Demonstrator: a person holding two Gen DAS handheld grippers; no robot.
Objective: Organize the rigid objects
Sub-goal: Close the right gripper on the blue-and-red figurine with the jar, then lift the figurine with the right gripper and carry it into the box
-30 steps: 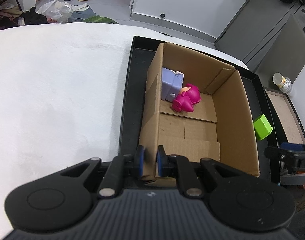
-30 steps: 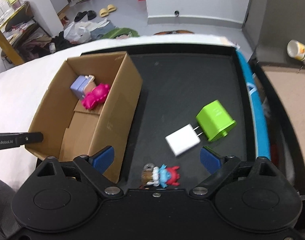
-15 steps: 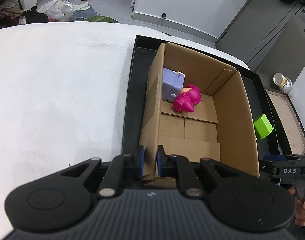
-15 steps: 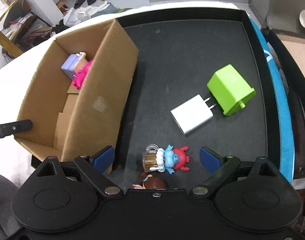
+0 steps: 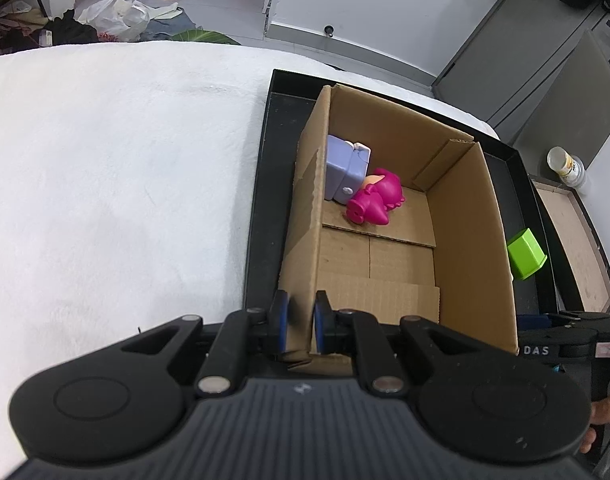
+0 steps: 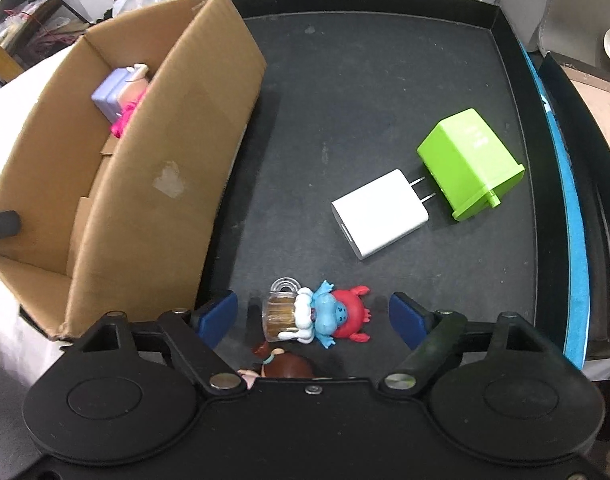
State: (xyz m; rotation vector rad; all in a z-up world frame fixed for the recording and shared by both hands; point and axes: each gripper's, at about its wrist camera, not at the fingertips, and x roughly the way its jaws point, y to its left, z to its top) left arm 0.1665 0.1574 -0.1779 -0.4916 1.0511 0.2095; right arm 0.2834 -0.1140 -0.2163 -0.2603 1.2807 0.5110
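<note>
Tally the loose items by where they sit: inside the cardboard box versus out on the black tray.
In the box: 2 — purple toy, pink toy.
On the tray: 4 — green block, white charger, blue-and-red figurine, brown-haired figurine.
Total: 6

Open tray floor (image 6: 385, 100) beside cardboard box (image 6: 177, 168)

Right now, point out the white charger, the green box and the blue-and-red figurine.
white charger (image 6: 379, 220), right wrist view, on its flat top face.
green box (image 6: 469, 168), right wrist view, on its broad side.
blue-and-red figurine (image 6: 329, 314), right wrist view, on its blue body.
</note>
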